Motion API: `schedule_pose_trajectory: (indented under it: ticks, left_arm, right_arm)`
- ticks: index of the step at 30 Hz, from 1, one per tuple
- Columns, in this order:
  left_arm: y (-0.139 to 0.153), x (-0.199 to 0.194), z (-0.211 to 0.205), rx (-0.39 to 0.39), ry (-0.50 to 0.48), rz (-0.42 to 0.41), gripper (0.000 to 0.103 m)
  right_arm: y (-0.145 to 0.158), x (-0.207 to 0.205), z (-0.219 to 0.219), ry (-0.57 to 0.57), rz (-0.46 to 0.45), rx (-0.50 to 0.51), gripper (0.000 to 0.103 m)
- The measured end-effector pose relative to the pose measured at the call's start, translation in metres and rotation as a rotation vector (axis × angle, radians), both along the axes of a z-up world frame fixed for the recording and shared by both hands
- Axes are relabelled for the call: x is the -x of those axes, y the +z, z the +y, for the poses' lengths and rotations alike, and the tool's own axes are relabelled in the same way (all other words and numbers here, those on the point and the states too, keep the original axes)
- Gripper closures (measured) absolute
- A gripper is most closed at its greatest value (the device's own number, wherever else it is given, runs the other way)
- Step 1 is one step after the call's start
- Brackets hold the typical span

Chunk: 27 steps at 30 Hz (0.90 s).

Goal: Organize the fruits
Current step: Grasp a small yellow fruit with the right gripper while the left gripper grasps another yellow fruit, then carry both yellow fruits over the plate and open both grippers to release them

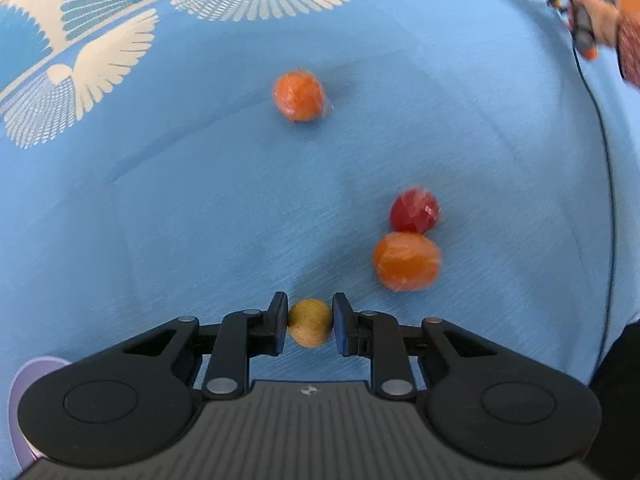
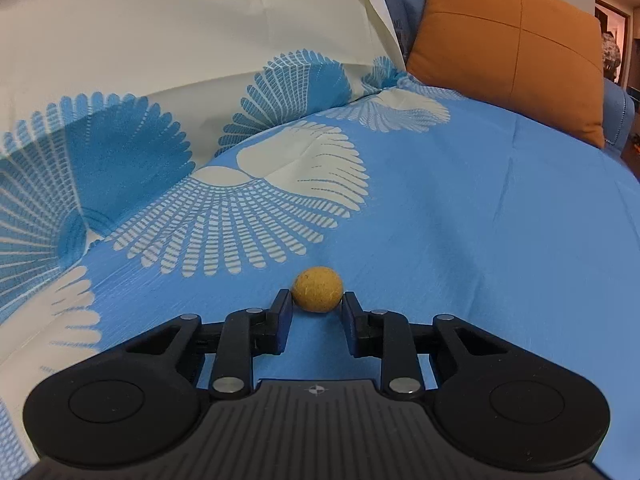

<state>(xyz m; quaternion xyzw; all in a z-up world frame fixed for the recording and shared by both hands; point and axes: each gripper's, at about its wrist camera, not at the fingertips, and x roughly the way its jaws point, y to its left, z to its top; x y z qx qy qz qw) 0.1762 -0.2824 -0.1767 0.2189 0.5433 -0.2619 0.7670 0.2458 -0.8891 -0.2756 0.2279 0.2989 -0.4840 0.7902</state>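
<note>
Fruits [image 1: 407, 261] on blue bedsheet [image 1: 200, 208]

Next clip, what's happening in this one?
A person is sorting small fruits on a blue patterned bedsheet with a handheld tool in each hand. The left tool is closed on a pale yellow fruit. The right tool has a brownish-yellow round fruit at its tips; contact looks likely but isn't certain. Ahead of the left tool, two orange fruits and a red one lie on the sheet, the nearer orange touching the red.
</note>
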Motion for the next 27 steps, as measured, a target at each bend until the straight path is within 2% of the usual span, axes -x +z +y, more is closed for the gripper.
schedule_pose_trajectory:
  ticks: [2,5,11,13,18,22,27]
  left_arm:
    - [0.01,0.0,0.005,0.02,0.023,0.001,0.077]
    - [0.026,0.006,0.008,0.017,0.047,-0.004,0.077]
    - [0.07,0.02,0.028,0.031,0.106,-0.01,0.077]
    - [0.088,0.031,0.038,0.039,0.122,-0.014,0.077]
    - [0.128,0.061,0.069,0.066,0.159,-0.016,0.077]
    - [0.161,0.089,0.105,0.106,0.179,-0.055,0.077]
    - [0.185,0.12,0.15,0.126,0.215,-0.089,0.077]
  right_arm:
    - [0.011,0.01,0.016,0.03,-0.018,0.01,0.075]
    - [0.041,0.037,0.059,0.139,-0.083,0.022,0.075]
    - [0.118,0.113,0.182,0.447,-0.201,0.046,0.075]
    - [0.146,0.142,0.23,0.513,-0.242,0.057,0.075]
    - [0.206,0.204,0.337,0.635,-0.349,-0.002,0.075]
    - [0.239,0.25,0.422,0.748,-0.362,-0.017,0.075]
    - [0.26,0.295,0.504,0.895,-0.337,-0.093,0.075]
